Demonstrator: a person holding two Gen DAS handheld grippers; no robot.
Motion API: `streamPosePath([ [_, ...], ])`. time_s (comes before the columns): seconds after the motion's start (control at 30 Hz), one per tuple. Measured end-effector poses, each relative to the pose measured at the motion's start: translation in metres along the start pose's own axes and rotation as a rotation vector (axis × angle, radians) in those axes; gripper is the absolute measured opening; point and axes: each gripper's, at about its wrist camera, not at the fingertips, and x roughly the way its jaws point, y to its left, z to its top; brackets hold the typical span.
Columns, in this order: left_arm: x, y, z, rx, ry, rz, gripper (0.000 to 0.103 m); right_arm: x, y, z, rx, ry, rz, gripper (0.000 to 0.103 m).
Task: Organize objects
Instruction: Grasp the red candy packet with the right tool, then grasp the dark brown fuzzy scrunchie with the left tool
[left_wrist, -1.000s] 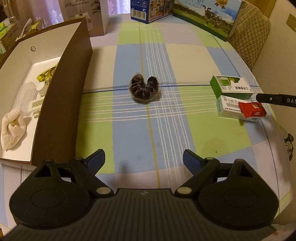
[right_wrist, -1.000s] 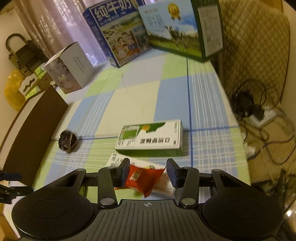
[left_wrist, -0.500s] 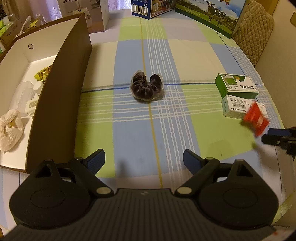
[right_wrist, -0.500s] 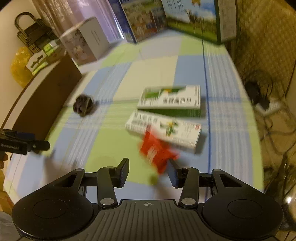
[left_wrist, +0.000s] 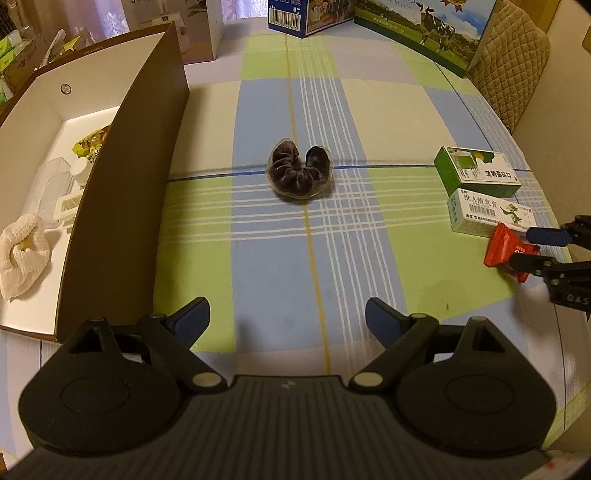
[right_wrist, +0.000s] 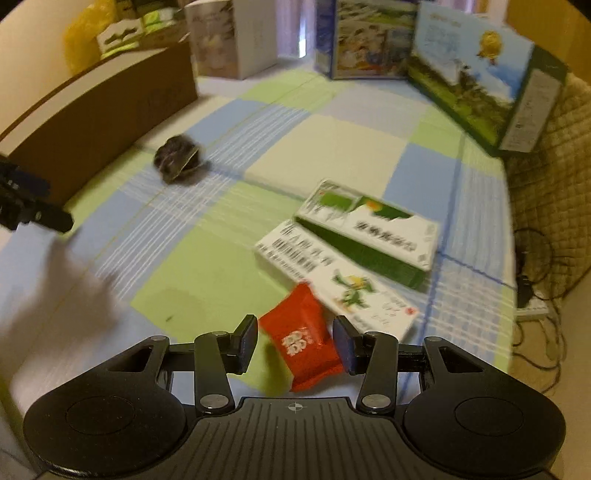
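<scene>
Our right gripper (right_wrist: 295, 341) clamped its fingers on the red packet (right_wrist: 304, 341); the left gripper (left_wrist: 287, 317) stood spread. The scrunchie (left_wrist: 300, 171) and two cartons (left_wrist: 480, 192) awaited the box (left_wrist: 122, 177).

Both units matte black plastic: ribbed centre plate, two round housings with recessed discs, silver pivot screws on linkage arms. Left hand-held gripper (left_wrist: 287, 319) has blue finger pads (left_wrist: 194, 318). Right hand-held gripper (right_wrist: 294, 339) carries a small crosshair mark; white "DAS" lettering on its side.

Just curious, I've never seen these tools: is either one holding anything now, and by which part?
The right hand-held gripper brackets the red packet, but a pinch cannot be told. The left hand-held gripper is open, holding nothing.
</scene>
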Motion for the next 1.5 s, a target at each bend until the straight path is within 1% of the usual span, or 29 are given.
streamPosePath([
  [0.1,0.0,0.0,-0.002,-0.002,0.0,-0.003,0.089,0.006,0.003,-0.005,0.0,0.028,-0.001,0.043],
  [0.23,0.002,0.0,-0.002,-0.004,0.002,-0.003,0.089,0.008,0.001,-0.009,0.116,0.028,0.008,0.043],
  [0.3,0.003,-0.001,-0.002,0.001,0.005,-0.004,0.089,0.012,0.002,-0.01,0.134,0.036,0.01,0.042],
  [0.37,0.005,-0.003,-0.001,0.007,0.005,-0.008,0.089,0.011,0.002,-0.009,0.158,0.022,0.005,0.043],
  [0.5,0.009,-0.007,0.003,0.031,0.0,-0.021,0.089,0.009,-0.006,-0.009,0.276,0.007,0.035,0.042],
  [0.53,0.01,-0.008,0.005,0.037,-0.004,-0.023,0.089,0.008,-0.007,-0.01,0.299,-0.002,0.025,0.042],
  [0.57,0.011,-0.008,0.007,0.041,-0.007,-0.025,0.089,0.008,-0.007,-0.011,0.309,-0.009,0.015,0.039],
  [0.6,0.013,-0.009,0.009,0.046,-0.009,-0.028,0.089,0.008,-0.005,-0.011,0.313,-0.015,-0.003,0.035],
  [0.63,0.014,-0.009,0.011,0.05,-0.012,-0.03,0.089,0.007,-0.003,-0.011,0.31,-0.016,-0.027,0.028],
  [0.8,0.026,-0.012,0.024,0.091,-0.032,-0.043,0.089,0.002,0.0,-0.018,0.354,-0.027,-0.083,0.026],
  [0.93,0.038,-0.015,0.038,0.133,-0.05,-0.049,0.088,-0.005,-0.003,-0.026,0.41,-0.028,-0.102,0.026],
  [1.03,0.049,-0.014,0.053,0.147,-0.067,-0.057,0.086,-0.009,-0.005,-0.031,0.437,-0.03,-0.131,0.026],
  [1.13,0.063,-0.013,0.07,0.162,-0.082,-0.053,0.084,-0.012,-0.007,-0.035,0.472,-0.036,-0.14,0.026],
  [1.27,0.083,-0.012,0.089,0.159,-0.079,-0.04,0.082,-0.015,-0.007,-0.038,0.499,-0.042,-0.156,0.026],
  [1.33,0.092,-0.011,0.095,0.154,-0.081,-0.045,0.079,-0.016,-0.006,-0.039,0.507,-0.046,-0.163,0.026],
  [1.4,0.101,-0.012,0.1,0.157,-0.058,-0.032,0.074,-0.016,-0.005,-0.039,0.507,-0.049,-0.169,0.026],
  [1.47,0.107,-0.011,0.102,0.156,-0.051,-0.03,0.072,-0.015,-0.004,-0.039,0.51,-0.052,-0.173,0.026],
  [1.5,0.11,-0.01,0.103,0.155,-0.043,-0.028,0.067,-0.015,-0.004,-0.039,0.51,-0.054,-0.174,0.026],
])
